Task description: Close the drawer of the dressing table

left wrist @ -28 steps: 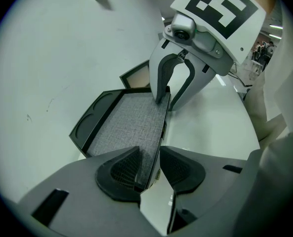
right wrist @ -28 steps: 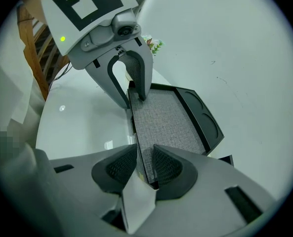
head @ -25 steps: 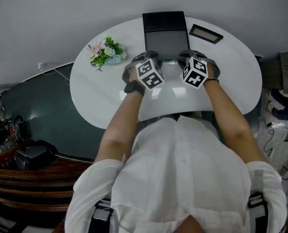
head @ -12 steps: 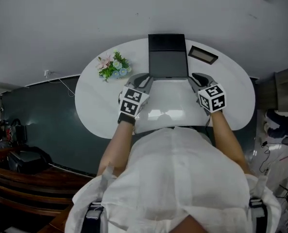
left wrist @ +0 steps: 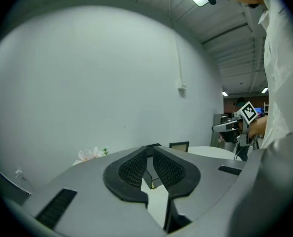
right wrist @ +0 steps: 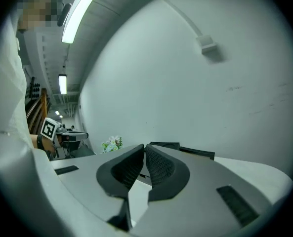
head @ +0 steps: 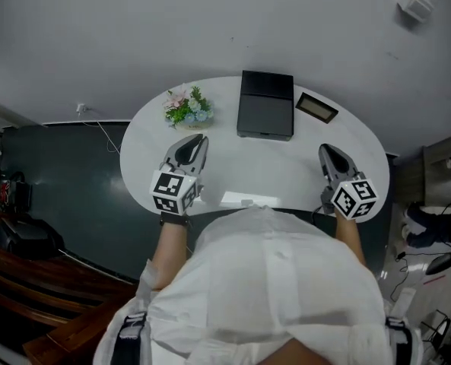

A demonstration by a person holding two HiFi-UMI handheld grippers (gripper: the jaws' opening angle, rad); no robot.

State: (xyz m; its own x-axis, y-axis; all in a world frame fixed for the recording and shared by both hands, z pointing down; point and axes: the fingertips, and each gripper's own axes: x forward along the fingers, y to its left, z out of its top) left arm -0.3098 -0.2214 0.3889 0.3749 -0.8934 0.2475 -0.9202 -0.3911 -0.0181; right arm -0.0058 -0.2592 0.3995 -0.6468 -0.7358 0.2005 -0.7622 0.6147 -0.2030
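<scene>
The white oval dressing table (head: 233, 166) fills the middle of the head view; its drawer is hidden below the front edge and my body. My left gripper (head: 197, 139) hovers over the table's left front part, pointing nearly level at the wall. Over the right front part my right gripper (head: 325, 149) is held the same way. Both pairs of jaws are closing, their tips almost touching with nothing between them, as the left gripper view (left wrist: 149, 148) and the right gripper view (right wrist: 144, 147) show.
A black box (head: 266, 105) stands at the table's back middle. A small picture frame (head: 317, 107) lies to its right and a bunch of flowers (head: 187, 107) to its left. Behind is a bare grey wall with a small mounted box (head: 415, 6).
Both grippers have lifted away from the black box, moved apart and back toward the table's front edge, and rolled upright. Their jaws have gone from wide open to nearly together.
</scene>
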